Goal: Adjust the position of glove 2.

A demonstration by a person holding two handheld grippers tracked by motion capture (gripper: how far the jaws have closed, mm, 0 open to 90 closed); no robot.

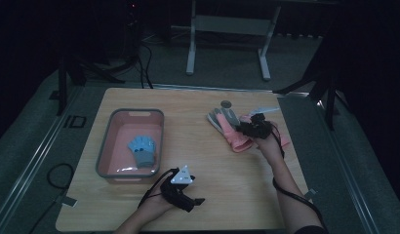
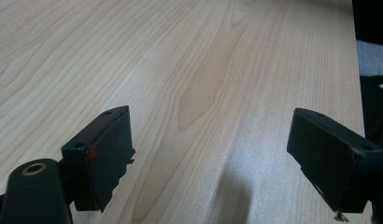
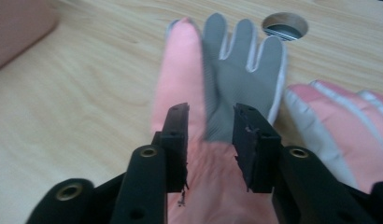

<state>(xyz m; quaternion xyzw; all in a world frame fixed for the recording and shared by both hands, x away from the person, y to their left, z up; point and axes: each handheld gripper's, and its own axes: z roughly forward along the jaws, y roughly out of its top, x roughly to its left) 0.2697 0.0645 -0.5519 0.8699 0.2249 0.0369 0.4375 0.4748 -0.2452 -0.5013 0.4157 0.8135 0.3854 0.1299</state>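
The left hand-held gripper (image 1: 188, 191) hovers low over the bare table (image 1: 227, 161), its jaws wide apart and empty. Farther away, the right hand-held gripper (image 3: 210, 135) has its jaws half apart around the pink glove (image 3: 180, 88), which lies flat on the table beside a grey glove (image 3: 243, 60).

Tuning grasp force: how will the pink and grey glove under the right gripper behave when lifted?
Probably floppy: the pink and grey glove lies flat and limp on the table, so its fingers should droop. Likely light, being thin fabric. The right gripper straddles a narrow strip at its palm, so the cloth may bunch up rather than slip.
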